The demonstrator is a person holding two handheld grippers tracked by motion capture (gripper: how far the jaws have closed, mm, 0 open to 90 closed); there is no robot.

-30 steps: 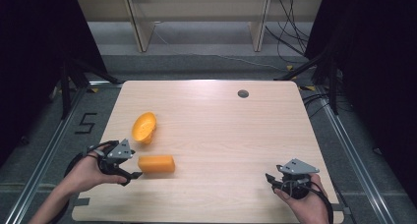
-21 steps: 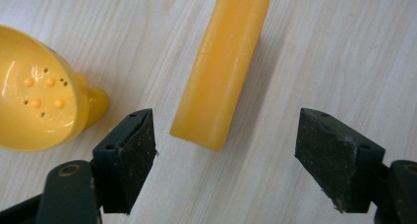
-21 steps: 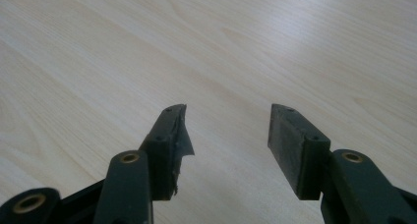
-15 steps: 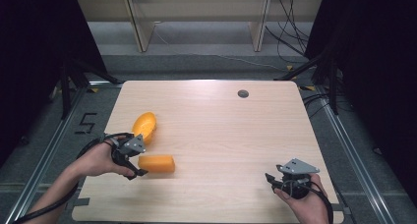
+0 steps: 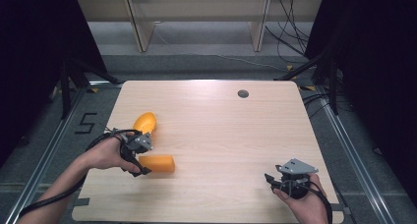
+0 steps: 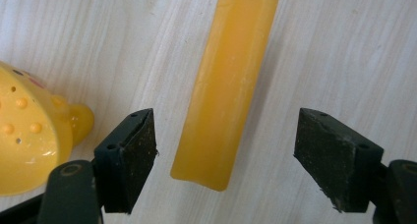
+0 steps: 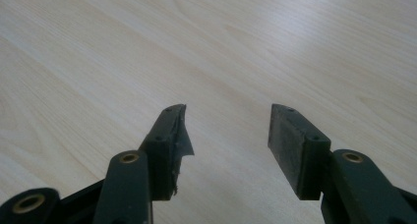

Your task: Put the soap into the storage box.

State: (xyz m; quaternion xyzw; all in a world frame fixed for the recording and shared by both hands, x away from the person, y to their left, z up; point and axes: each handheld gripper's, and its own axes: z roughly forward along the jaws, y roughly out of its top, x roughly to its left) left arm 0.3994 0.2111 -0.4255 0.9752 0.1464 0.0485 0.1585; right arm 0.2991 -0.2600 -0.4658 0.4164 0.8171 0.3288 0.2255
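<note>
Orange block (image 6: 226, 86) lies flat on the wooden table (image 5: 221, 130) near its left front, between the spread jaws of the left gripper (image 6: 223, 153), untouched. Just beside sits a yellow dotted toy (image 6: 24, 135). Right gripper (image 7: 228, 130) hovers released over bare wood.

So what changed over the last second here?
The left gripper swung from the orange block's end to above it, jaws now open astride it, nothing gripped yet. The block, the yellow toy and the right gripper, open near the table's front edge, stayed put.
</note>
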